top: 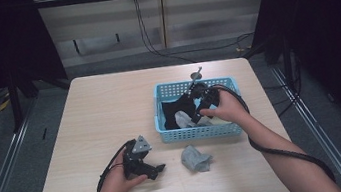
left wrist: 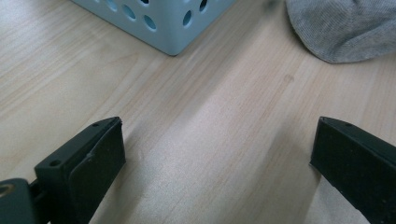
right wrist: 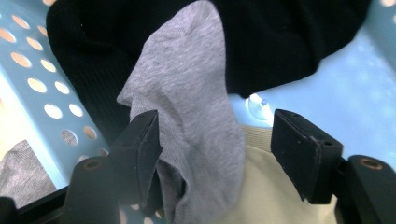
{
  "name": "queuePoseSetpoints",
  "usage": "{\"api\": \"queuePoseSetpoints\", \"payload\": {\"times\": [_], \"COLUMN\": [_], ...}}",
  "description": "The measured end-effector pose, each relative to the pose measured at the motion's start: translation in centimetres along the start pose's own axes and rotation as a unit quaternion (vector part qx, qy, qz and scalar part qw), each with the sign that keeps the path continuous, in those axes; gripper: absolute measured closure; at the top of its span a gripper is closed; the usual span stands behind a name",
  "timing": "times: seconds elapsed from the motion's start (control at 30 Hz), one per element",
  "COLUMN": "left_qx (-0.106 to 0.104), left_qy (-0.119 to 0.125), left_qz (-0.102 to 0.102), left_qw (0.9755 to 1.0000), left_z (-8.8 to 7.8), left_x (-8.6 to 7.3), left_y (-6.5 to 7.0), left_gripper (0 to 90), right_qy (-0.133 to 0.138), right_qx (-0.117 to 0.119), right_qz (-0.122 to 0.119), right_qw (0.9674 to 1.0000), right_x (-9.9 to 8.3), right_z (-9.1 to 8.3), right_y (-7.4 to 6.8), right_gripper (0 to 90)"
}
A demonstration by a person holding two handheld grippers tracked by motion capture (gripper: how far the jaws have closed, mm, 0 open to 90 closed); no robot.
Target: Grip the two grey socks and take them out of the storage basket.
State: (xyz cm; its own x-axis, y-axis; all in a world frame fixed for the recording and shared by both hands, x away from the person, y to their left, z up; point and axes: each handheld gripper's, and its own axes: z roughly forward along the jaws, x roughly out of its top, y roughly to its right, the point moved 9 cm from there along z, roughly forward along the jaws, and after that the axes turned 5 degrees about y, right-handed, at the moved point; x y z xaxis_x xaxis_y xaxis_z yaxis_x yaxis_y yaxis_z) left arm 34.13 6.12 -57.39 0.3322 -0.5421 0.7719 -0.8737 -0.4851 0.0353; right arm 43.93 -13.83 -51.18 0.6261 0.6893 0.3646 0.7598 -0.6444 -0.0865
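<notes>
- High view: the light blue perforated basket [top: 198,131] sits on the right half of the pale wooden table [top: 105,110]. One grey sock [top: 196,158] already lies on the tabletop just in front of the basket, so I judge the emptying has begun but is far from done.
- Inside the basket I can make out a second grey sock [top: 182,120], a black garment [top: 174,109] and something pale; those are left to come out.
- The right gripper [top: 200,112] dips into the basket from its right side; the left gripper [top: 156,169] rests low on the table, in front of the basket and to its left, with nothing in it.
- Beyond the basket the room is dim: a grey floor, loose black cables [top: 151,43], a pale wall panel, dark frame posts at both sides.
- Left gripper view: its jaws stand wide apart over bare wood, with the basket's corner [left wrist: 173,28] ahead and the grey sock on the table [left wrist: 345,28] beside it.
- Right gripper view: the jaws are apart, straddling the grey sock in the basket [right wrist: 196,116]; one pad [right wrist: 144,140] touches it, the other stands clear, so it is not yet gripped. The black garment [right wrist: 280,37] lies behind it, a cream cloth [right wrist: 266,186] beneath it, against the basket's holed wall [right wrist: 42,88].
</notes>
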Motion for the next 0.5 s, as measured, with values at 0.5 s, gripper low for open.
{"api": "queuePoseSetpoints", "payload": {"times": [0.5], "left_qx": [0.0], "left_qy": [-0.001], "left_qz": [0.001], "left_qw": [1.0], "left_z": [0.0], "left_x": [0.0], "left_y": [0.0], "left_gripper": [2.3], "right_qy": [-0.027], "right_qx": [0.024], "right_qz": [-0.004], "right_qw": [0.9993], "right_x": [-0.5], "right_z": [2.2], "right_y": [-1.0], "right_gripper": [43.9]}}
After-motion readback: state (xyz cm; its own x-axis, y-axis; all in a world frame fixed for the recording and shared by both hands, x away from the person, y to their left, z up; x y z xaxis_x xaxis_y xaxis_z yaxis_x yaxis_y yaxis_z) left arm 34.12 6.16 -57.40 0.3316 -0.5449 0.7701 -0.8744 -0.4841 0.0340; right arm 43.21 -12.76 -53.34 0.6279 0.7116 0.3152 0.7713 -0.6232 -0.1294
